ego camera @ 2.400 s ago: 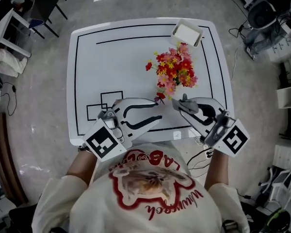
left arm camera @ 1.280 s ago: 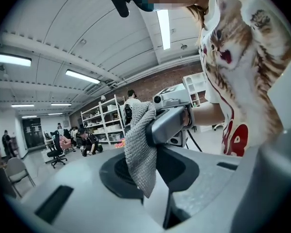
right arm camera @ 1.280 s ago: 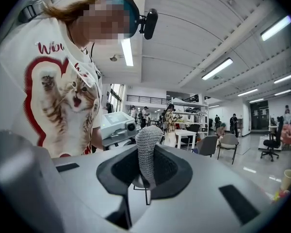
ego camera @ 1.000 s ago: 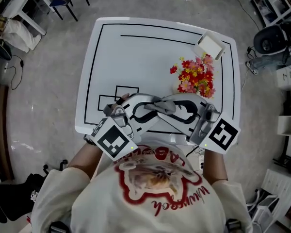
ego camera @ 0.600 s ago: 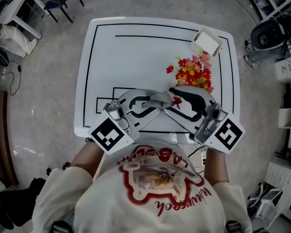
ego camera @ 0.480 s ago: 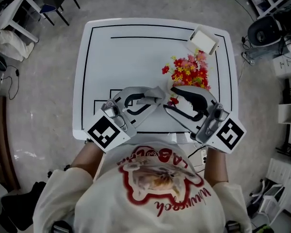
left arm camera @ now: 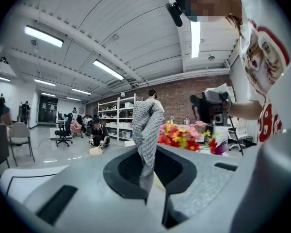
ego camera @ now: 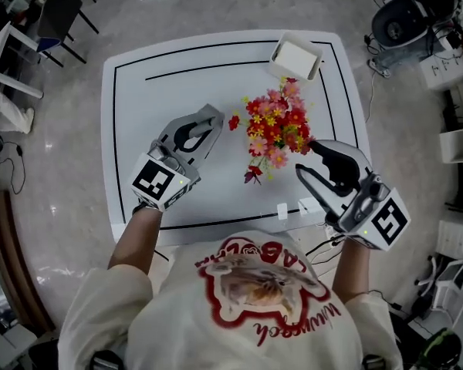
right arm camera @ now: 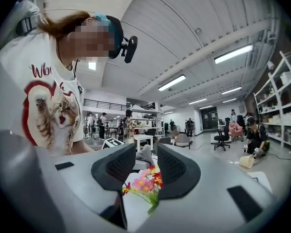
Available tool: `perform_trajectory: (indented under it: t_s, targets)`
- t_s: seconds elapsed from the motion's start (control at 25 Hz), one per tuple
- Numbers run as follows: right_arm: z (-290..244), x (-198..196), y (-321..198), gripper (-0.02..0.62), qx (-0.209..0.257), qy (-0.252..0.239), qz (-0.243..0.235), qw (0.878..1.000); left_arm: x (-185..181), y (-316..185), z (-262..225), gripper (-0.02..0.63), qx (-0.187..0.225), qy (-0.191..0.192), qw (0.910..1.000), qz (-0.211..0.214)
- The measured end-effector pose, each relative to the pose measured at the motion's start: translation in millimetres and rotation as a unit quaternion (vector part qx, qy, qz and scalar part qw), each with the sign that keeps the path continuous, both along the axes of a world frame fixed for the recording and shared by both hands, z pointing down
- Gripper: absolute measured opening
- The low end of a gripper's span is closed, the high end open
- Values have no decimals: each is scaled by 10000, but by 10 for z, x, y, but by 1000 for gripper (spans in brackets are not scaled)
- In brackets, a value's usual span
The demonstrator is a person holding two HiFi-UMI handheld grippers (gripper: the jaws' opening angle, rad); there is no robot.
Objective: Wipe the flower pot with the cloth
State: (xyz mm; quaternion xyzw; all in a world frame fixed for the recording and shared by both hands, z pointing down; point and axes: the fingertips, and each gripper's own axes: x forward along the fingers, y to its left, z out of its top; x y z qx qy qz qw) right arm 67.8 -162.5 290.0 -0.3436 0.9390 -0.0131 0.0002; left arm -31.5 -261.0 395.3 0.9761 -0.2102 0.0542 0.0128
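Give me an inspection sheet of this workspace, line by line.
Surface: white table with black lines.
Job's things: grey cloth pinched in the left hand-held gripper; flowers hide the flower pot from above.
Clutter: white box at far edge; small tags near front.
Grippers: left shut on the cloth; right hand-held gripper open, empty, beside flowers.
Cables: loose cables by the table.
Surroundings: grey floor, chairs, shelving.

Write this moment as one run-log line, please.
left gripper: jaws shut on grey knitted cloth | right gripper: jaws open, empty | red, pink and yellow flowers: between grippers | wiping: not begun
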Motion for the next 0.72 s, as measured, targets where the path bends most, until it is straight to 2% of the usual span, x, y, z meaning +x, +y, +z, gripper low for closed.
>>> perform_trajectory:
  t_s: [0.08, 0.16, 0.36, 0.56, 0.72]
  targets:
    - [20, 139, -4, 135, -53, -20, 205, 9998, 41, -212, 88, 34, -38, 20, 9999, -93]
    - [50, 250, -15, 130, -122, -13, 364, 9993, 101, -387, 169, 34, -49, 5, 10000, -4]
    - [131, 395, -82, 130, -229, 1, 568, 9981, 337, -655, 450, 34, 86, -420, 9978, 496]
    - [198, 446, -119, 130, -337, 6, 557, 9979, 617, -760, 652, 34, 8, -532, 9940, 952]
    - [243, 518, -175, 129, -411, -39, 626, 9972, 902, -781, 777, 34, 26, -702, 9859, 1520]
